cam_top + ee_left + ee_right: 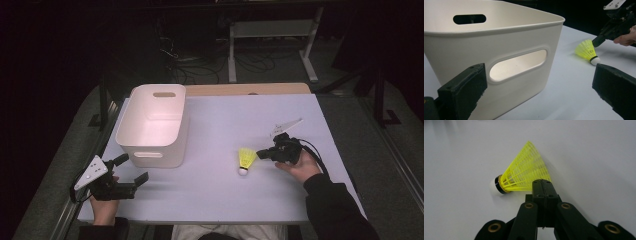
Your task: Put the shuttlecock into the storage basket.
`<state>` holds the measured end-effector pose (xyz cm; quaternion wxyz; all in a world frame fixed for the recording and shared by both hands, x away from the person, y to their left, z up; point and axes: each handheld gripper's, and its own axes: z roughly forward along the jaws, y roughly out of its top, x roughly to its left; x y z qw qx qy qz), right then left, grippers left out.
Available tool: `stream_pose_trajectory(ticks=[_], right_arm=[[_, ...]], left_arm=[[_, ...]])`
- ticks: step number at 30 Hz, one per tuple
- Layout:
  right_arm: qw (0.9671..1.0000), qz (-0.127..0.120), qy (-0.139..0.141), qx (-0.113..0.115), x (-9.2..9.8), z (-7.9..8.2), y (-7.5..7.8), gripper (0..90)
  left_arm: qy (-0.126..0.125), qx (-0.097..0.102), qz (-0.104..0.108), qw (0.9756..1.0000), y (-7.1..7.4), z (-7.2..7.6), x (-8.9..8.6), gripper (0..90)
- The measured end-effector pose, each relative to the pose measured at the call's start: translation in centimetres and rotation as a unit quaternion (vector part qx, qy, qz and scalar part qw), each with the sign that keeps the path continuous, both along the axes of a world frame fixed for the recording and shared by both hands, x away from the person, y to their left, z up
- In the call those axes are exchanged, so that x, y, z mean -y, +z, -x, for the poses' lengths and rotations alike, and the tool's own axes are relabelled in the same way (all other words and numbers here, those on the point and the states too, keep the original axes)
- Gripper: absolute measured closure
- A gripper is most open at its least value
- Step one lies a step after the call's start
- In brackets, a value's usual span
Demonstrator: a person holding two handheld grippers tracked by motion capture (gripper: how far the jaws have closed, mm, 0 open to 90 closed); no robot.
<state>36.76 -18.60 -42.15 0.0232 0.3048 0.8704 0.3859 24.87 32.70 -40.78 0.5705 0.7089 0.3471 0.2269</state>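
Right gripper (266,152), jaws pressed together, is touching the skirt rim of a yellow plastic shuttlecock (246,160) lying right of tabletop (220,195) centre, likely nudging it. Left gripper (134,170), jaws spread, is waiting beside the white plastic bin (154,125) near the left edge.

Bare table (215,195) lies open — only the bin (153,125) blocks the left.

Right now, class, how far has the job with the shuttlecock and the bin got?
Done: nothing is in the white bin yet. In hand: the right gripper is shut against the yellow shuttlecock skirt's edge on the table. Left: probably lifting it into the bin. The left gripper waits open.
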Motion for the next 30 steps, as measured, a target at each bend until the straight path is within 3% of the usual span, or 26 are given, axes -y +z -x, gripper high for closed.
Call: stream_pose_trajectory(ticks=[5, 16, 30], right_arm=[[0.9999, 0.003, -0.016, -0.002, -0.2, -0.6, -0.1, 89.5], [0.9997, -0.007, -0.021, -0.009, -0.9, -1.2, -0.3, 89.5], [0.9996, 0.005, -0.016, -0.022, -4.0, -2.1, -1.2, 89.5]], left_arm=[[0.0, 0.0, 0.0, 1.0, 0.0, 0.0, 0.0, 0.0], [0.001, 0.001, 0.001, 1.0, 0.0, 0.0, 0.0, 0.0], [0.001, 0.002, 0.002, 1.0, 0.0, 0.1, -0.1, 0.0]])
